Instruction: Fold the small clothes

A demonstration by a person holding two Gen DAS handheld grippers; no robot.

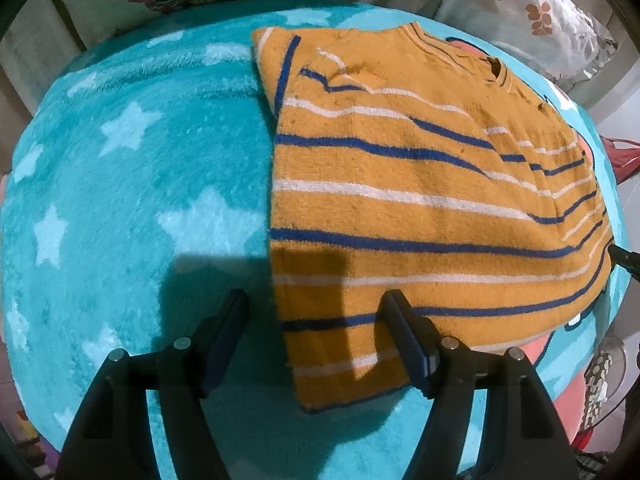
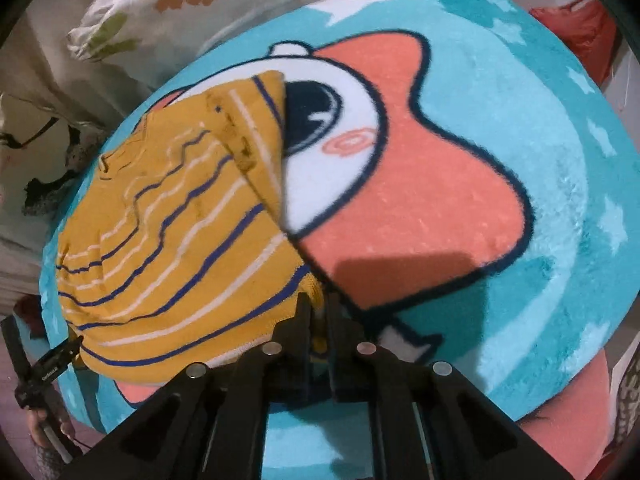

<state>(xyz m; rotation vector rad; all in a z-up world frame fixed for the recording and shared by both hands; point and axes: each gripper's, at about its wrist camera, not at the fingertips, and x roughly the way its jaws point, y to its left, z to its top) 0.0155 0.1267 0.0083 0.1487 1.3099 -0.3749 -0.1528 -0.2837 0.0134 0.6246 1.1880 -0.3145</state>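
Mustard-yellow knit with blue and white stripes: one small sweater (image 1: 420,200), lying on a teal star-print fleece blanket (image 1: 120,200) with a coral cartoon figure (image 2: 420,184). Sleeves appear already turned in; the left side edge runs straight, the collar points away from us, the hem lies nearest.

Left gripper (image 1: 316,320): fingers spread wide, hovering over the near-left hem corner, holding nothing. One finger sits above the blanket, the other above the knit.

Right gripper (image 2: 318,304): fingers pressed together on the sweater's near-right hem corner, a fold of yellow fabric pinched between them.

Risks, as we judge them: with only one corner held, lifting now would drag the hem askew and pull the tucked sleeve loose. The left gripper, closing where it hangs, could catch blanket pile along with the knit, or take only the top layer. The thick, soft knit may slip from a shallow pinch.

Condition: some dark specks and small holes near the collar; fabric slightly rippled along the right side.
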